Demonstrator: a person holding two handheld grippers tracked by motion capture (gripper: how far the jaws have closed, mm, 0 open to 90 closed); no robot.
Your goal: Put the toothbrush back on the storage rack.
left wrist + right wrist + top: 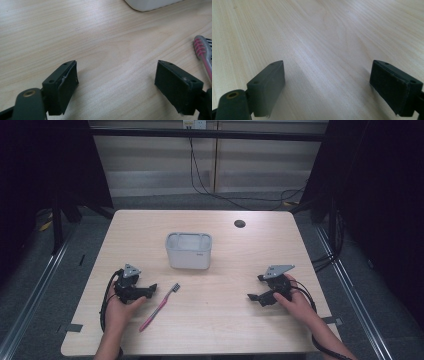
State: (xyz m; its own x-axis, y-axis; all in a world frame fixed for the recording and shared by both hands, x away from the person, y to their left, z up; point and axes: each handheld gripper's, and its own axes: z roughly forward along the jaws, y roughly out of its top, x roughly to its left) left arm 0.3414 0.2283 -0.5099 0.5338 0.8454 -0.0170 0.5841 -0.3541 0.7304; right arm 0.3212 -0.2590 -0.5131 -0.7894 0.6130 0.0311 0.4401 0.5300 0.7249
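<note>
Both forearms come in low from the near edge, a hand wrapped around each tool. The left tongs (150, 290) lie low over the surface, jaws spread wide with only bare wood between the pads. Well apart from them, the right tongs (253, 296) point inward toward the left pair, jaws likewise parted wide, gripping nothing.

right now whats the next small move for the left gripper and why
Probably slide the left gripper sideways toward the pink toothbrush until the handle sits between its open jaws. The toothbrush lies flat on the table, just beside the gripper and outside its jaws.
</note>
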